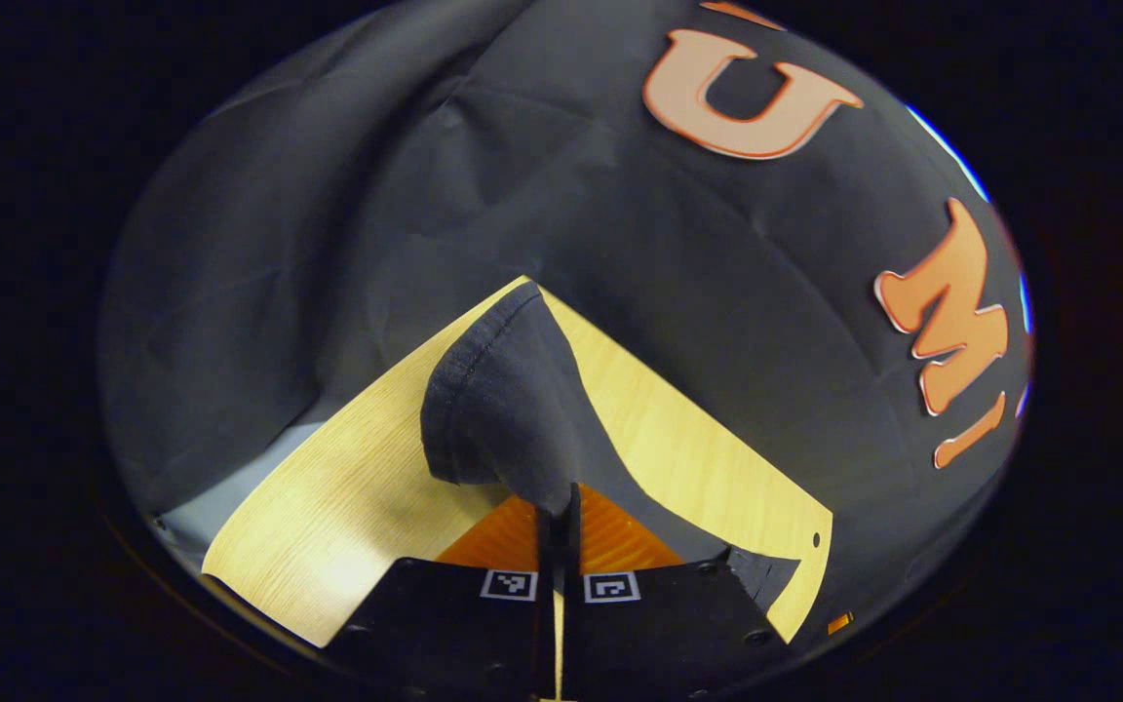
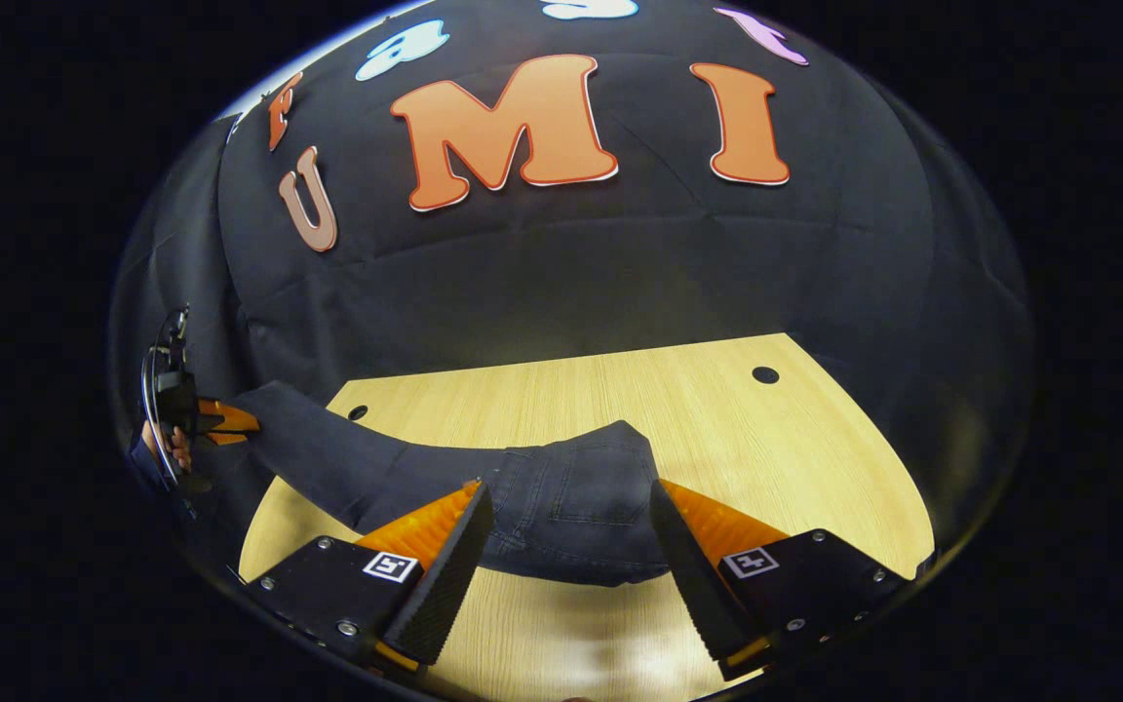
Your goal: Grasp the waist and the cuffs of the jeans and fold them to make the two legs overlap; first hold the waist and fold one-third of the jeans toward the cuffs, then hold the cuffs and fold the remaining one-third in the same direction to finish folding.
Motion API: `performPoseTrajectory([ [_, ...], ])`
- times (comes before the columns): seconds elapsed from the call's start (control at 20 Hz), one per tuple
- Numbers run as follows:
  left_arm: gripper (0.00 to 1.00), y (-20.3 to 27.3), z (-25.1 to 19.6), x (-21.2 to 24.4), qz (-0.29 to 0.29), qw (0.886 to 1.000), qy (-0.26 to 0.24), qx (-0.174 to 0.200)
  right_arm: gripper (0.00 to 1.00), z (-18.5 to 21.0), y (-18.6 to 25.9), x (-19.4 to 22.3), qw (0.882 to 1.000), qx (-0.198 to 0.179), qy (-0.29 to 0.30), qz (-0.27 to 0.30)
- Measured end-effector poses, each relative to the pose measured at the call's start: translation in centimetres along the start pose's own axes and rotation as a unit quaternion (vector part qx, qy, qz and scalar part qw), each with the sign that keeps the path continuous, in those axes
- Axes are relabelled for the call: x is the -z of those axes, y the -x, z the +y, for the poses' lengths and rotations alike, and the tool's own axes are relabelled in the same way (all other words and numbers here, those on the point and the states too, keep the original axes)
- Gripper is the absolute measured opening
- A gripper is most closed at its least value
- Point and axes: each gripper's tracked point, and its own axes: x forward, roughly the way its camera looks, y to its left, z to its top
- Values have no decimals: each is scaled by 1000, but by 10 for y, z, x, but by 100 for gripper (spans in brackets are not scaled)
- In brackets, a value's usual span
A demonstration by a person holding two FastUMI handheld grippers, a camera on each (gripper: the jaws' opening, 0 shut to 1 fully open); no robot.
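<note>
Between my left gripper's (image 1: 559, 522) closed fingers the cuff (image 1: 508, 400) is pinched and lifted off the surface (image 1: 347, 487). My right gripper (image 2: 566, 546) hangs wide open over the waist (image 2: 571, 497) near me. One pair of jeans (image 2: 406, 468), two grippers. I judge the folding barely begun: all folds remain.

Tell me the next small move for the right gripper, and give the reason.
Probably ease the right gripper forward and shut it on the waist of the jeans. Its fingers stand open either side of the waist, which lies flat on the table, while the left gripper already pinches the cuff end.
</note>
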Motion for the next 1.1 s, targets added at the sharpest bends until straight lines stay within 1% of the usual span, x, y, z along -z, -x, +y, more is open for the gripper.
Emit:
performPoseTrajectory([
  [0.2,3,24,-59,1,-15,998,-46,31,98,-8,-2,-2,1000,-1,7,-5],
  [0.4,3,43,-117,8,-21,994,-86,68,98,-21,0,-8,1000,1,6,-15],
  [0.55,3,51,-159,24,-18,990,-112,89,98,-31,1,-21,999,-3,0,-41],
  [0.8,3,52,-221,61,-5,980,-157,120,98,-45,-1,-26,999,-12,-17,-48],
  [0.95,3,54,-252,88,13,975,-176,136,98,-52,-2,-27,999,-20,-17,-47],
  [1.1,3,50,-276,115,27,970,-194,143,98,-59,-6,-26,999,-26,-18,-42],
])
